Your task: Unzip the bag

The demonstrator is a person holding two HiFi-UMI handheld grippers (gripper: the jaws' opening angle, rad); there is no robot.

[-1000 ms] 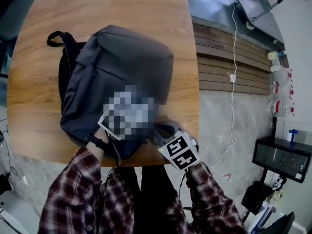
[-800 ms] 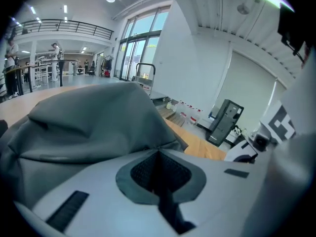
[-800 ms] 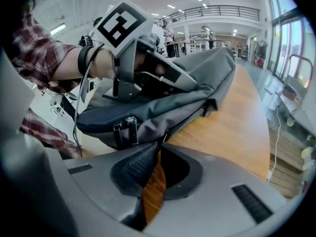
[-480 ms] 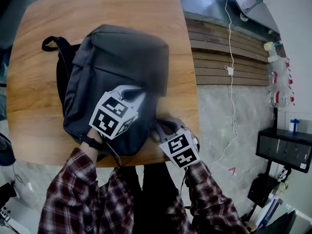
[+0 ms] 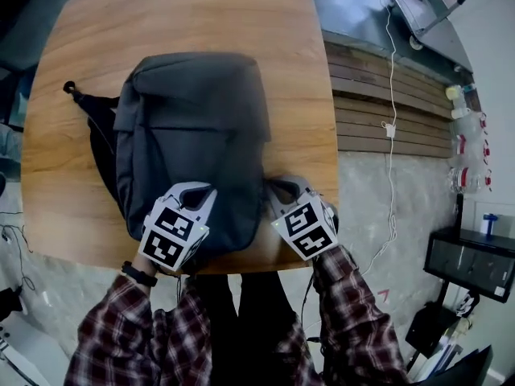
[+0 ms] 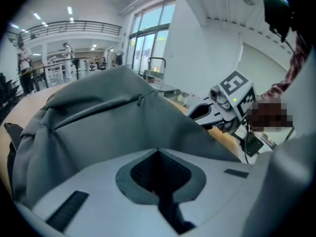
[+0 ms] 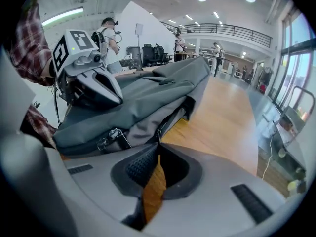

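Note:
A dark grey backpack [image 5: 193, 127] lies flat on the wooden table [image 5: 306, 71], with its black strap [image 5: 88, 119] trailing off its left side. My left gripper [image 5: 201, 190] rests on the bag's near end, shut, its tips [image 6: 158, 151] meeting against the grey fabric [image 6: 108, 127]. At the bag's near right corner my right gripper [image 5: 278, 185] is shut, its tips [image 7: 159, 144] closed on the small zipper pull [image 7: 159, 132] at the end of the side zipper. Metal strap buckles [image 7: 111, 138] hang beside the pull.
The table's near edge [image 5: 241, 270] runs just under both grippers. To the right the table ends above wooden decking with a white cable [image 5: 392, 127]. A black box [image 5: 471, 260] stands on the floor. People stand far off [image 7: 109, 33].
The bag has turned straighter on the table and its strap loop has shifted left. My left gripper slid back toward the bag's near left end; the right stayed at the corner.

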